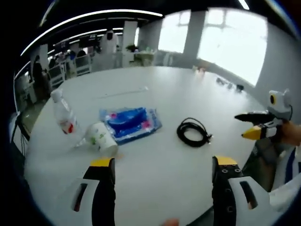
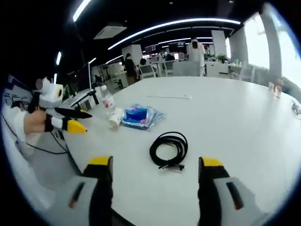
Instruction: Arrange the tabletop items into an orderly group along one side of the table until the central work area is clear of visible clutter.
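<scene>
bottle (image 1: pixel 64 115) upright, cup (image 1: pixel 102 137) on side

Bottle label: you see a red patch on the clear plastic bottle (image 1: pixel 64 116), but no letters you can make out.
Cup print: green marks on the white paper cup (image 1: pixel 100 137) lying on its side; too blurred for you to read.
Blue packet: the blue packet (image 1: pixel 130 123) carries pink and white printing, none of it legible.
Numbers, signs: none you can read.
</scene>
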Demonstrator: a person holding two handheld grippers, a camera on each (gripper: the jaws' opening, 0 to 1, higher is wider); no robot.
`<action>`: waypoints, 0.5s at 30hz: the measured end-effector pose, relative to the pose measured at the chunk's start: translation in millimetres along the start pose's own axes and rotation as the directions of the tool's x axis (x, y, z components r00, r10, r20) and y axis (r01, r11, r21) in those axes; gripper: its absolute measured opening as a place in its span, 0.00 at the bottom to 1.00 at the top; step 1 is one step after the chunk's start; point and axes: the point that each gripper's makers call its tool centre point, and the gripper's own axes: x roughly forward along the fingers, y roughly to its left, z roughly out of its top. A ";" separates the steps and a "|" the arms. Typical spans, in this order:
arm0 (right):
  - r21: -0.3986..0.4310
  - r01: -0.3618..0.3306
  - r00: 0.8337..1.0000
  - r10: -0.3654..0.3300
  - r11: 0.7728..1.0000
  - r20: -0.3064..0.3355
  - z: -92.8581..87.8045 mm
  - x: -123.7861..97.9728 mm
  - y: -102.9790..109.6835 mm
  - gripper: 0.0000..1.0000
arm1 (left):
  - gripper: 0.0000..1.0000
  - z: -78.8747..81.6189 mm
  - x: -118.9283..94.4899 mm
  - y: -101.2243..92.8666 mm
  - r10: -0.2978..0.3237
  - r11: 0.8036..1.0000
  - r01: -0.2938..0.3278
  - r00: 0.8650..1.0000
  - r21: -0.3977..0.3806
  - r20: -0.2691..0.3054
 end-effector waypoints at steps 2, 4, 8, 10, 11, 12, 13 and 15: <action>0.003 -0.005 1.000 0.005 1.000 -0.015 -1.8 1.4 -4.3 0.72 | 0.82 1.0 -0.5 5.6 0.022 1.000 -0.022 1.000 -0.021 0.000; 0.009 -0.014 1.000 0.014 1.000 -0.020 -0.4 2.0 -8.8 0.72 | 0.82 3.7 -0.8 8.9 0.040 0.999 -0.040 0.999 -0.036 0.011; 0.039 -0.031 1.000 0.031 0.999 0.000 8.1 2.8 -18.2 0.72 | 0.82 2.7 5.1 11.3 0.055 0.998 -0.056 0.998 -0.025 -0.014; 0.057 -0.031 1.000 0.031 0.998 0.001 9.8 4.6 -24.8 0.71 | 0.83 9.2 7.0 13.0 0.060 0.997 -0.059 0.998 -0.054 0.020; 0.080 -0.037 0.999 0.037 0.996 0.002 10.6 5.2 -26.4 0.71 | 0.83 12.6 7.8 14.1 0.071 0.992 -0.067 0.997 -0.106 0.038; 0.095 -0.048 0.999 0.047 0.994 0.009 11.5 5.5 -26.7 0.71 | 0.83 14.2 8.4 14.9 0.078 0.989 -0.072 0.996 -0.128 0.048; 0.087 -0.053 0.999 0.052 0.995 0.014 11.6 5.5 -26.7 0.71 | 0.84 15.6 9.0 13.7 0.073 0.991 -0.065 0.996 -0.120 0.060; 0.065 -0.053 0.999 0.053 0.996 -0.005 5.9 7.9 -28.0 0.71 | 0.85 12.9 8.7 14.3 0.083 0.992 -0.077 0.995 -0.103 0.047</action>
